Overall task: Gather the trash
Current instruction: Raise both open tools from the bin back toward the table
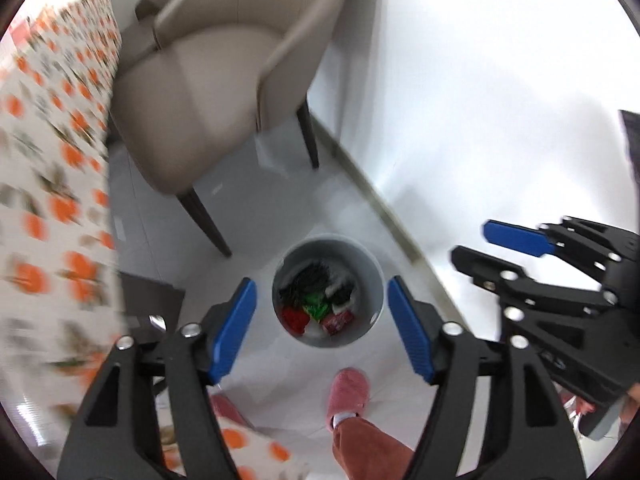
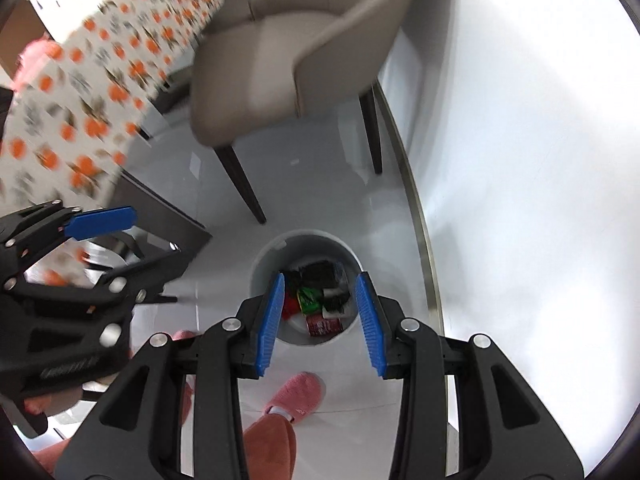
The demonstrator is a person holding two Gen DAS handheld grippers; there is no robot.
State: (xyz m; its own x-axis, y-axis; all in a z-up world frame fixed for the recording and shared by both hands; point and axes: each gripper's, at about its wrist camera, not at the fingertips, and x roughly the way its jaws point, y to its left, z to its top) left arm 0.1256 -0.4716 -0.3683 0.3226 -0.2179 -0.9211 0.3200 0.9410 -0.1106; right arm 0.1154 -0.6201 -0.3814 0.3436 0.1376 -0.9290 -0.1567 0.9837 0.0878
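A round grey trash bin (image 1: 372, 280) stands on the floor below both grippers; it also shows in the right wrist view (image 2: 264, 264). It holds several wrappers: red, green (image 1: 316, 306) and black ones (image 2: 320, 272). My left gripper (image 1: 322, 326) is open and empty, high above the bin. My right gripper (image 2: 320, 316) is open and empty, also above the bin. The right gripper shows at the right of the left wrist view (image 1: 480, 246). The left gripper shows at the left of the right wrist view (image 2: 154, 230).
A beige chair (image 1: 208, 80) with dark legs stands behind the bin. A table with an orange-patterned cloth (image 1: 52, 168) is at the left. A white wall (image 1: 480, 100) runs along the right. The person's pink slipper (image 1: 348, 392) is on the floor near the bin.
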